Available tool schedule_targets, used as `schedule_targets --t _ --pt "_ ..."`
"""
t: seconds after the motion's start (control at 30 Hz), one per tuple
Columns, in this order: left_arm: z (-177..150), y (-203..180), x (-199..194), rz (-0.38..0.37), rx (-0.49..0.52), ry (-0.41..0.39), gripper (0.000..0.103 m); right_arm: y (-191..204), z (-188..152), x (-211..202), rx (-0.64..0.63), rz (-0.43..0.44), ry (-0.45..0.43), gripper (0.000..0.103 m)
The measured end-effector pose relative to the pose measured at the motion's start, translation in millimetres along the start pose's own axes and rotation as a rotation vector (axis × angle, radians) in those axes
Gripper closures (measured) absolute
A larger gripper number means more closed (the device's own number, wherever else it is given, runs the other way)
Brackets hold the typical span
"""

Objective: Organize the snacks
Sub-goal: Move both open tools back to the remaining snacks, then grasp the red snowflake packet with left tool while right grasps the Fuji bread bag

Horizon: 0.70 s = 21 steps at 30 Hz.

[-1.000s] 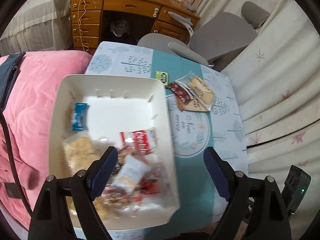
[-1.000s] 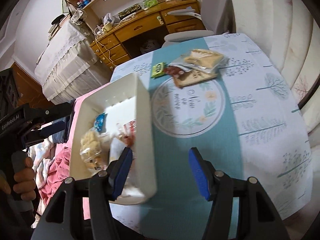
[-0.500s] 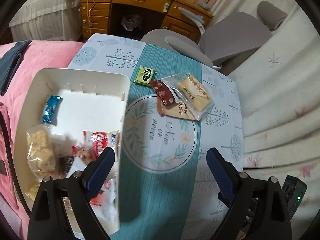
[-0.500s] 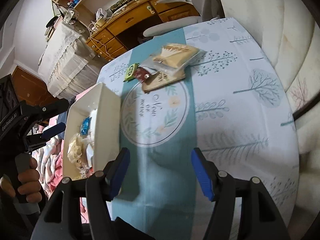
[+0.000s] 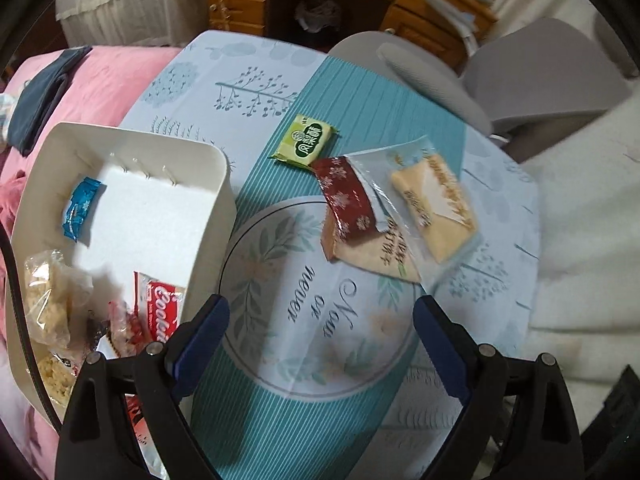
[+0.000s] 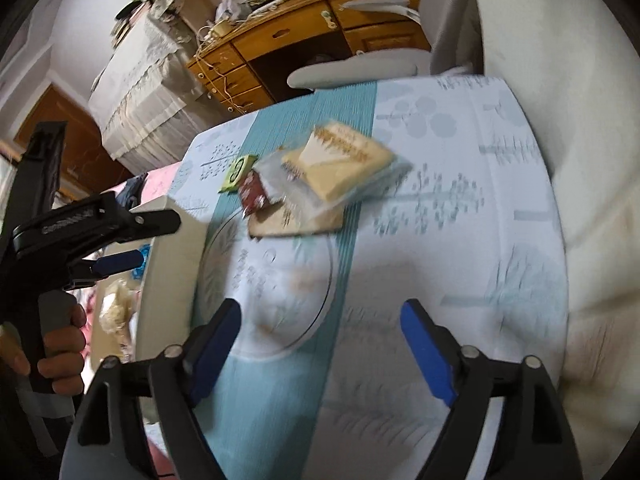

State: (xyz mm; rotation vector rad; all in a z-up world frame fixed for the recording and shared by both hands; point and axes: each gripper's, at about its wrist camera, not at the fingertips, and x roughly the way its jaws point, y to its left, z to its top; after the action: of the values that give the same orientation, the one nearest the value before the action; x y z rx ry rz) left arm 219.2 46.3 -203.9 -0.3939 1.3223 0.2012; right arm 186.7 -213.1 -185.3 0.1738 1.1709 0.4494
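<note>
Snacks [image 5: 394, 216] lie flat, long axes slanting; left jaws wide, right jaws opening, both empty.

Soft, even indoor light; strong fisheye bending with dark corners; the right wrist view is motion-blurred.
</note>
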Motion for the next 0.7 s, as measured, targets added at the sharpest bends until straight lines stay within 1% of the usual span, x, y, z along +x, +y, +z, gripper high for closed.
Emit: schedule_targets --t 0.2,0.27,0.47,0.53,0.6,0.7 --pt "23 -9 30 0.073 -0.036 0.022 0.011 -2 37 24 -0.143 -0.055 -0.026 0.013" --pt "30 -10 39 0.092 -0.052 0.029 0.011 -2 49 33 -0.181 -0.068 -0.035 0.01" --pt "47 -13 61 0.12 -0.077 0.035 0.011 -2 78 68 -0.278 -0.063 -0.041 0.008" --pt "51 -12 70 0.129 -0.094 0.051 0.011 -1 82 80 -0.299 -0.065 -0.029 0.008" --pt "53 -12 76 0.121 -0.108 0.063 0.011 2 84 93 -0.328 -0.083 -0.03 0.008" --pt "56 -12 84 0.132 -0.112 0.073 0.011 3 83 109 -0.349 -0.081 -0.018 0.008"
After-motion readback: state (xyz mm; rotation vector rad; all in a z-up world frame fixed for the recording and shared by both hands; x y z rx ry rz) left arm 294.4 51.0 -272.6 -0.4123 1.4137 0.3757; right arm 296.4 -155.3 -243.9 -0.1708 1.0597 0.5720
